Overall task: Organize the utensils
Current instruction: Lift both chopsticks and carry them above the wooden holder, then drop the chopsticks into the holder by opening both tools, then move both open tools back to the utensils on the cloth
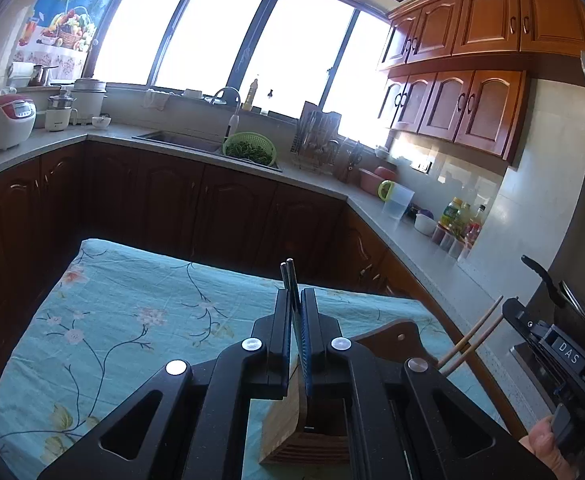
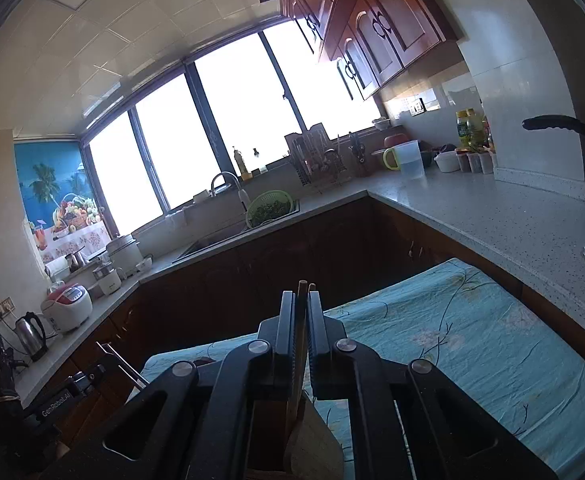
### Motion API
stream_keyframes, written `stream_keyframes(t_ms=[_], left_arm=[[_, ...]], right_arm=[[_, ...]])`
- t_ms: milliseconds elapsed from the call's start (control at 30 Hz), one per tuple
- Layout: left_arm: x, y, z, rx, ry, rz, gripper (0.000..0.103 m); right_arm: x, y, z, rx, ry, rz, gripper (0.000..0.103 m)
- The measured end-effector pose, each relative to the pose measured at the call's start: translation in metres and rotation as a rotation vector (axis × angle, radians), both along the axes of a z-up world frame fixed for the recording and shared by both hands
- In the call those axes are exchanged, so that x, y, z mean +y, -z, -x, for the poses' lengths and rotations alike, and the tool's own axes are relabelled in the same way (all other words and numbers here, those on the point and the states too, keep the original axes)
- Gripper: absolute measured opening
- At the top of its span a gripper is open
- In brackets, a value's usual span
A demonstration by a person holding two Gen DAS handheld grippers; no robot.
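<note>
- The left gripper [image 1: 297, 300], black with two flat fingers, is pressed together on a pair of dark metal chopsticks [image 1: 288, 276]; their square ends rise a little above the fingertips.
- Under this gripper stands a light bamboo utensil holder [image 1: 292, 432] with narrow slots on its front; it stands on a turquoise tablecloth with a pale flower print [image 1: 132, 312], which covers the table.
- The lower part of the metal chopsticks is hidden between the fingers, so I cannot tell if it reaches into the holder.
- The right gripper [image 2: 301, 304], also black, pinches a pair of light wooden chopsticks [image 2: 302, 320]; the tips show just above the fingers, and the sticks go down toward the holder [image 2: 308, 436] below.
- In the left wrist view the same wooden chopsticks [image 1: 472, 336] lean out at the right side, beside the right gripper [image 1: 510, 312]; a hand [image 1: 548, 448] grips its handle.
- Behind the table runs a grey kitchen counter [image 1: 332, 188] with a green plastic colander [image 1: 249, 149] at the sink.
</note>
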State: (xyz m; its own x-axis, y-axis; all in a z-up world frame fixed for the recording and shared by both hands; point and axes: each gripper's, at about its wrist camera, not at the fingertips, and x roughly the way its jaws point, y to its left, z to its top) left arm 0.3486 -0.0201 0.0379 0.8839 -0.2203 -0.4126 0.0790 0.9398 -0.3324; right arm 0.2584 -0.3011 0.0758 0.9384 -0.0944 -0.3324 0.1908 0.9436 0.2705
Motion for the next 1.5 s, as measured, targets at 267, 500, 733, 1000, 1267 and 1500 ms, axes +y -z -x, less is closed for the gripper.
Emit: stream_keyframes(t_ms=[267,500,733,1000,1267,1500], left_arm=[[0.011,-0.016,-0.008,0.011,0.001,-0.011,0.003],[0.016,-0.012,-0.005,0.022,0.003,-0.012,0.004],[0.028,-0.020,0.013,0.014,-0.016,0.030,0.031],[0.047,-0.032,0.065,-0.049,-0.077,0.036,0.079],[0.057,-0.021,0.121,-0.027,-0.067,0.000,0.082],[0.061,-0.010,0.156,0.051,-0.050,0.006,0.082]], right_arm=[[-0.003,0.002,-0.002,0.025,0.001,-0.009,0.005],[-0.005,0.003,-0.004,0.033,0.000,-0.019,0.007],[-0.014,0.000,0.009,-0.009,-0.016,-0.097,0.057],[-0.010,-0.031,0.052,-0.124,-0.052,-0.128,0.103],[0.007,-0.031,0.097,-0.066,-0.111,-0.083,0.103],[0.011,-0.008,0.138,0.019,-0.098,-0.064,0.103]])
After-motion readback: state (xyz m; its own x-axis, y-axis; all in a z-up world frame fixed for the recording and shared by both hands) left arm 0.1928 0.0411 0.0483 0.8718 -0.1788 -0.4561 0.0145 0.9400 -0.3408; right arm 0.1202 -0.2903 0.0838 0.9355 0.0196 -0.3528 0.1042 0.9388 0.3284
